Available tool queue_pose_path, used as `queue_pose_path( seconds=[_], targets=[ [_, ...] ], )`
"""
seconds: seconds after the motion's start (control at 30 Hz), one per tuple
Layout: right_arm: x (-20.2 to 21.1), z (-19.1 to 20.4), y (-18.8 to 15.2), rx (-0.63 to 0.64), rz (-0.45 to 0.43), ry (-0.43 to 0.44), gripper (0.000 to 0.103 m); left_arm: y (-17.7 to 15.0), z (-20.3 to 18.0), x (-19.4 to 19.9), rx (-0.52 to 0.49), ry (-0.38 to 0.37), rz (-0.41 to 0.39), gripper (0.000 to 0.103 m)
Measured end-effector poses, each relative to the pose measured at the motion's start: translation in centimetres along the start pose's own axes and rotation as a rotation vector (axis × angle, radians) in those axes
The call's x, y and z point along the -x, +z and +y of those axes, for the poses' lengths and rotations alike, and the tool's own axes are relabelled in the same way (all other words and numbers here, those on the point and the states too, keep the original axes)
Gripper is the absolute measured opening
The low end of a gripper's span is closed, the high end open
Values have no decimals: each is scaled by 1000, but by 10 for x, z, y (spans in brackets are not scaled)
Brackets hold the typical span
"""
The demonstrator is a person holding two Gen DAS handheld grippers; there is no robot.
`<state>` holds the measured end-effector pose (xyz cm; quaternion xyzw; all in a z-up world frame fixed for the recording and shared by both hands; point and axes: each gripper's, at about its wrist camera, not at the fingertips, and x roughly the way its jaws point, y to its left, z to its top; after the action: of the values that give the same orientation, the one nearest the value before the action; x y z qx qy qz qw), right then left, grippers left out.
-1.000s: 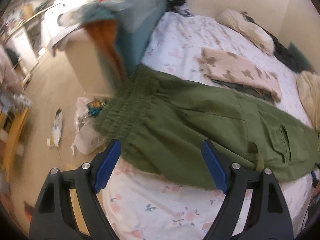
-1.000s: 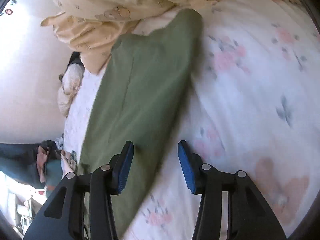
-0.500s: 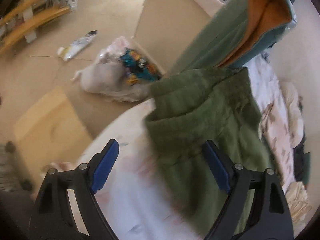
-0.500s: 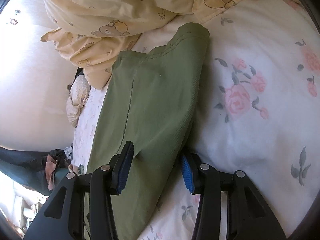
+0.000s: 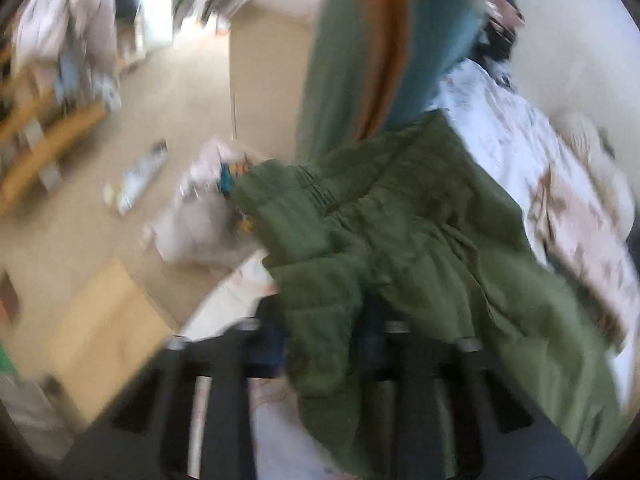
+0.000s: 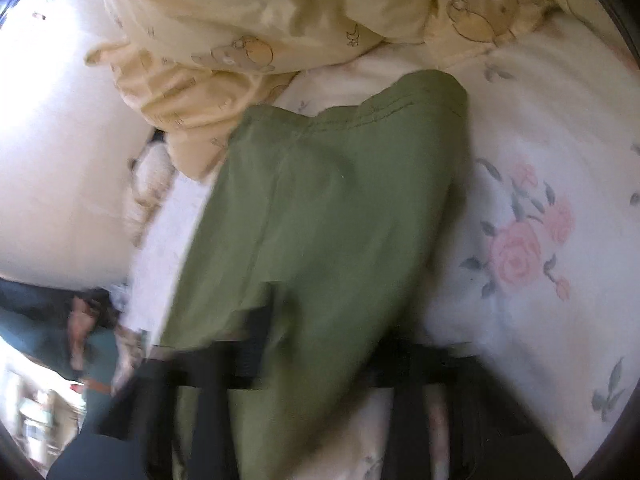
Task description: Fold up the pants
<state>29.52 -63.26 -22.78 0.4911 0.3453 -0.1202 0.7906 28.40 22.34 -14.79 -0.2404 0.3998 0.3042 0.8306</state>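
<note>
We see olive-green pants (image 5: 420, 216) of matte woven cloth lying across a bed sheet (image 6: 532, 184) printed with pink roses. Their gathered, ribbed waistband sits bunched at the bed's edge in the left wrist view.

Left gripper (image 5: 320, 344): its jaws have just been closing, and now pinch a thick crumpled fold of the waistband cloth between the black fingers.

Right gripper (image 6: 324, 344): its jaws have just been closing too, nipped tight on the smooth leg of the pants (image 6: 336, 208), near the stitched hem end.

A soft yellow quilt (image 6: 260, 28) with bear prints lies rumpled just beyond the hem. A limp white plastic bag (image 5: 196, 224) sags on the tan floor (image 5: 80, 240). Both views are motion-blurred.
</note>
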Motion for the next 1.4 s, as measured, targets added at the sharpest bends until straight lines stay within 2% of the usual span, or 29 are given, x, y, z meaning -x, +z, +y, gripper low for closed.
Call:
queue_pose_path(
  seconds=[0.1, 0.2, 0.3, 0.37, 0.43, 0.6, 0.77, 0.8, 0.87, 1.03, 1.13, 1.2, 1.3, 1.4],
  targets=[
    [2, 7, -2, 31, -22, 8, 2, 9, -2, 10, 6, -30, -5, 13],
    [9, 15, 0, 62, -43, 30, 2, 14, -11, 21, -57, -17, -18, 12],
    [16, 19, 1, 62, -61, 46, 2, 18, -16, 34, -69, -25, -32, 12],
    [20, 23, 2, 76, -68, 50, 2, 18, -26, 47, -121, 29, -70, 12],
    [22, 26, 2, 105, -73, 31, 2, 15, -35, 56, -165, 50, -86, 12],
    [26, 18, 0, 75, -58, 5, 2, 27, -39, 73, -196, 17, -102, 12],
    [42, 34, 2, 146, -65, -34, 1, 37, -43, 100, -271, -13, -132, 12],
    [45, 39, 2, 167, -70, -48, 1, 37, -47, 105, -323, -20, -130, 12],
    [49, 48, 1, 207, -65, -91, 1, 37, -47, 118, -366, -50, -153, 12],
    [74, 58, -7, 242, -55, -147, 1, 50, -21, 147, -285, -112, -127, 12],
    [97, 57, -14, 221, -65, -161, 1, 54, 0, 163, -295, -119, -121, 12],
    [114, 56, -20, 206, -72, -166, 1, 51, 15, 172, -346, -115, -115, 12],
    [144, 55, -33, 172, -88, -204, 1, 35, 33, 184, -543, -83, -110, 12],
    [167, 56, -50, 178, -55, -257, 1, 27, 66, 200, -578, -86, -70, 12]
  ],
)
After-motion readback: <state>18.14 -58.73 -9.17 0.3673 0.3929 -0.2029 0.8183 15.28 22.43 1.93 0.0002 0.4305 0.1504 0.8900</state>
